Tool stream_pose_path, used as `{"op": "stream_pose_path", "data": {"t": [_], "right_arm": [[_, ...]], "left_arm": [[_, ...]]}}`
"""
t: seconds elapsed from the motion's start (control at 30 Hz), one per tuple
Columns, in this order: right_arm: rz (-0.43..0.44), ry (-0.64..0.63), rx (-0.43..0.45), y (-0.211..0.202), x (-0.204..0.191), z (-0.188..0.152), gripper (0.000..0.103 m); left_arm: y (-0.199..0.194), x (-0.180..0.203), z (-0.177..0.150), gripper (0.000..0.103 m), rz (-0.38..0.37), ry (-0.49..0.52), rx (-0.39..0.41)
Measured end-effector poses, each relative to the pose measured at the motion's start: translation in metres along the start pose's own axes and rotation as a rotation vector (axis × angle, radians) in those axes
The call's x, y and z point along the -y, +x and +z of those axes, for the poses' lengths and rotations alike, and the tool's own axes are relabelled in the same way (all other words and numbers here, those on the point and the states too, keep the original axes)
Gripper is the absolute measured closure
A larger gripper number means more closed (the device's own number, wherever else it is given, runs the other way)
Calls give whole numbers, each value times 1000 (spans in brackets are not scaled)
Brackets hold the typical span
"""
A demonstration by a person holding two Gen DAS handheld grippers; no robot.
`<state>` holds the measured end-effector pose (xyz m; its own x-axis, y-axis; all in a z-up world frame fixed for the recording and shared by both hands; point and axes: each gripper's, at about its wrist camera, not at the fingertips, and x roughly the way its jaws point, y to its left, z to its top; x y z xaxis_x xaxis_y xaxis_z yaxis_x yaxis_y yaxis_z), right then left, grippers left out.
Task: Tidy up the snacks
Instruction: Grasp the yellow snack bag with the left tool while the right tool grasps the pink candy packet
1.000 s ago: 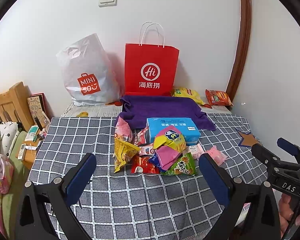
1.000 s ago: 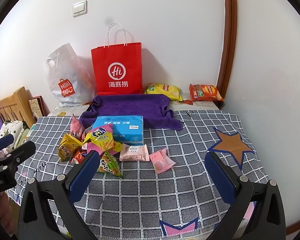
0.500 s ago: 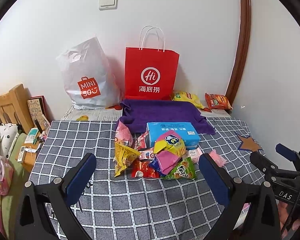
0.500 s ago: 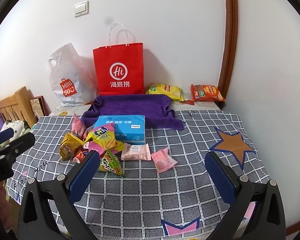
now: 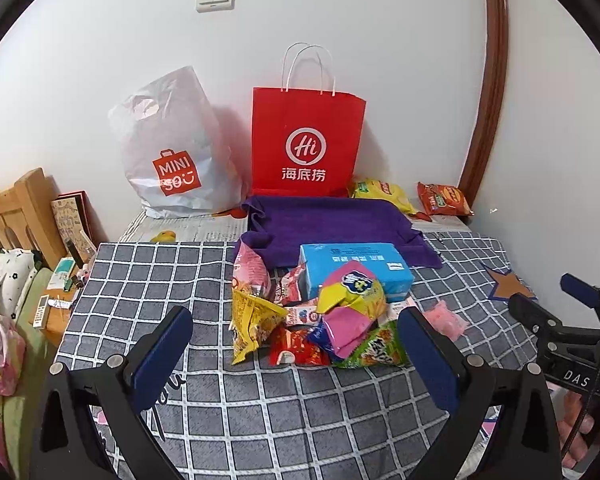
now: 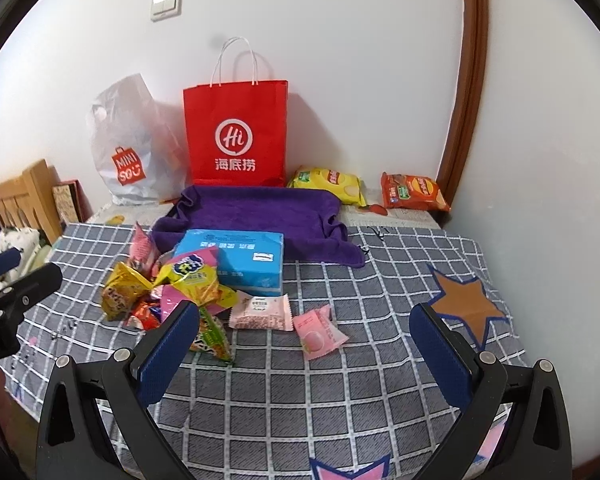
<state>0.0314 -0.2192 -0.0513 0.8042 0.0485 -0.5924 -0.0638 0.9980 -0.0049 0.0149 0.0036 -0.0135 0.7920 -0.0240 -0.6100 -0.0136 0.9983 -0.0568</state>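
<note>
A pile of snack packets (image 5: 320, 320) lies on the grey checked cloth (image 5: 180, 280), against a blue tissue pack (image 5: 356, 268). The pile also shows in the right wrist view (image 6: 172, 292), with two pink packets (image 6: 260, 312) (image 6: 320, 332) apart on its right. My left gripper (image 5: 296, 348) is open and empty, held above the cloth in front of the pile. My right gripper (image 6: 304, 344) is open and empty, in front of the pink packets. A yellow chip bag (image 6: 328, 184) and an orange chip bag (image 6: 414, 192) lie at the back by the wall.
A red paper bag (image 5: 306, 144) and a white plastic bag (image 5: 172, 148) stand against the wall. A purple towel (image 5: 332, 220) lies in front of them. A wooden bed frame (image 5: 16, 208) and clutter are at the left. A wall closes the right side.
Both grippers have drawn back and tilted slightly, so the bags and pile sit a little lower in view. Nothing on the cloth has moved.
</note>
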Motion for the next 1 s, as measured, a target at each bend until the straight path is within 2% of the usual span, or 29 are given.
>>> {"op": "stream_pose_path", "data": {"t": [0.1,0.2,0.37,0.47,0.67,0.77,0.9,1.0], "right_arm": [[-37,-11,9,8,0,1,0],[-15,-26,3,19,3,0,0],[31,17,-15,45,18,-2,0],[33,46,-29,61,30,-5,0],[55,68,-69,88,46,-12,0],[23,70,-90,101,53,-15,0],[13,87,-135,122,63,-19,6],[43,115,-176,138,67,-24,9]], "left_arm": [[12,-4,2,1,11,0,-8],[25,-11,4,1,17,-14,-23],[49,-22,6,5,12,-35,-68],[61,-26,6,5,33,-29,-88],[81,-39,9,5,25,-41,-120],[90,-46,11,5,36,-55,-132],[103,-53,13,5,26,-90,-148],[115,-55,12,5,21,-100,-171]]}}
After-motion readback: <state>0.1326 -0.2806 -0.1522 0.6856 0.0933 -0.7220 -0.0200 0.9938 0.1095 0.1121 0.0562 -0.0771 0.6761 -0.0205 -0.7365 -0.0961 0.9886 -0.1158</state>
